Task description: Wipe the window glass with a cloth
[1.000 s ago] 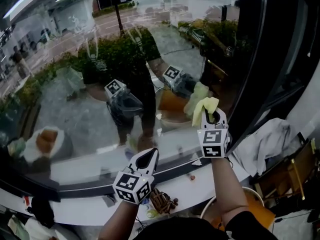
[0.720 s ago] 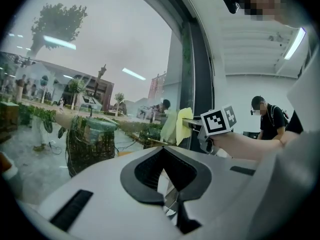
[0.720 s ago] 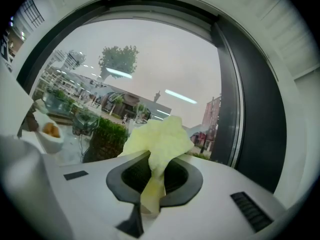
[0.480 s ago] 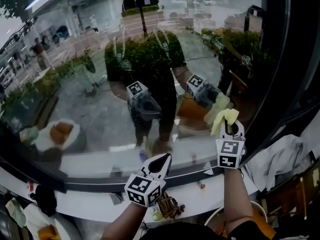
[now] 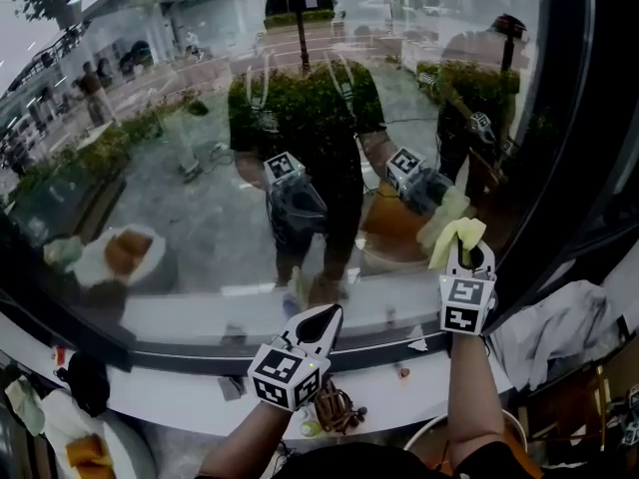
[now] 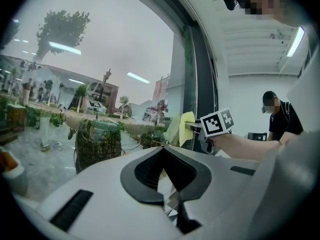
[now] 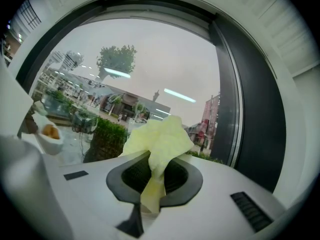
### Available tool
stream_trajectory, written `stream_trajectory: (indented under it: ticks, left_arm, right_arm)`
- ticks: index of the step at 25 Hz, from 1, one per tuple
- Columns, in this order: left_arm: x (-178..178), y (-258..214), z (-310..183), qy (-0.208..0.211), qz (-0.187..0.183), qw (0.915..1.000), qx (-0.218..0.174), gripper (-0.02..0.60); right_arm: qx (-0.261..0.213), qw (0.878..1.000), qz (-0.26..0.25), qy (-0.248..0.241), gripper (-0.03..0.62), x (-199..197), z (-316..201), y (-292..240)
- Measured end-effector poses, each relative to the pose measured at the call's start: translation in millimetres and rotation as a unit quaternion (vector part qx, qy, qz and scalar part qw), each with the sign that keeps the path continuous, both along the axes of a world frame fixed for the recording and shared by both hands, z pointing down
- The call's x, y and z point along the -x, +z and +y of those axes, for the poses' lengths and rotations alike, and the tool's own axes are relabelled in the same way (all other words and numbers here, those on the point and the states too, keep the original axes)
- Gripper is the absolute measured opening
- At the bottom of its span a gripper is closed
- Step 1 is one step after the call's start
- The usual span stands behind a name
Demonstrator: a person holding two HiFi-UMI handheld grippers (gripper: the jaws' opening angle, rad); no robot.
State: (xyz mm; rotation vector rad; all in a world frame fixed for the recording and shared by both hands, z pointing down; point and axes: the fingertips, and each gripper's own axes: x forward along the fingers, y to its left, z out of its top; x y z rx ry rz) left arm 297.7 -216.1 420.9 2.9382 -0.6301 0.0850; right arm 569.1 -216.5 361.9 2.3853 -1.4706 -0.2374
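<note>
The window glass point(image 5: 190, 178) fills the head view and reflects the person and both grippers. My right gripper point(image 5: 466, 254) is raised at the lower right of the pane, shut on a pale yellow cloth point(image 5: 455, 236) whose bunched end is at the glass. In the right gripper view the cloth point(image 7: 159, 140) bulges out of the shut right gripper point(image 7: 151, 186). My left gripper point(image 5: 318, 320) hangs lower, near the sill, shut on nothing. In the left gripper view the left gripper point(image 6: 169, 179) points at the glass, with the cloth point(image 6: 185, 127) to the right.
A dark window frame point(image 5: 589, 118) runs up the right side. Below the glass lies a white sill point(image 5: 170, 392) with small items point(image 5: 334, 407) on it. A white bundle of fabric point(image 5: 559, 327) sits low right. A person point(image 6: 281, 119) stands in the room behind.
The right gripper with the cloth has drifted right along the glass toward the dark frame. The left gripper has stayed low by the sill.
</note>
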Motion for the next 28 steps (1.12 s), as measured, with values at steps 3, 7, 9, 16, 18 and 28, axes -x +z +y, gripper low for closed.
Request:
stream_trajectory:
  ticks: [3, 7, 9, 16, 18, 28]
  left_arm:
    - [0.6, -2.1, 1.3, -0.002, 0.001, 1.0000, -0.002, 0.006]
    - [-2.1, -5.1, 3.5, 0.001, 0.000, 1.0000, -0.003, 0.007]
    - [-2.4, -5.6, 4.5, 0.004, -0.001, 1.0000, -0.004, 0.007]
    - [-8.4, -13.5, 5.1, 0.016, 0.002, 0.9998, -0.014, 0.006]
    - [-4.5, -26.5, 5.8, 0.018, 0.006, 0.9996, -0.019, 0.008]
    - [11.2, -58.9, -6.1, -0.002, 0.026, 0.9984, -0.051, 0.006]
  right_arm:
    - [0.000, 1.000, 0.001, -0.003, 0.051, 0.5, -0.6, -0.6]
    - [0.007, 1.000, 0.000, -0.011, 0.051, 1.0, -2.6, -2.6]
    - [0.006, 1.000, -0.003, -0.011, 0.051, 2.5, 1.1, -2.1]
    - [-0.020, 1.000, -0.003, -0.007, 0.051, 9.1, 16.8, -14.6]
    - [-0.031, 0.999, 0.005, -0.006, 0.051, 15.8, 19.8, -36.0]
    - [-0.074, 0.996, 0.030, -0.028, 0.052, 38.9, 4.8, -100.6]
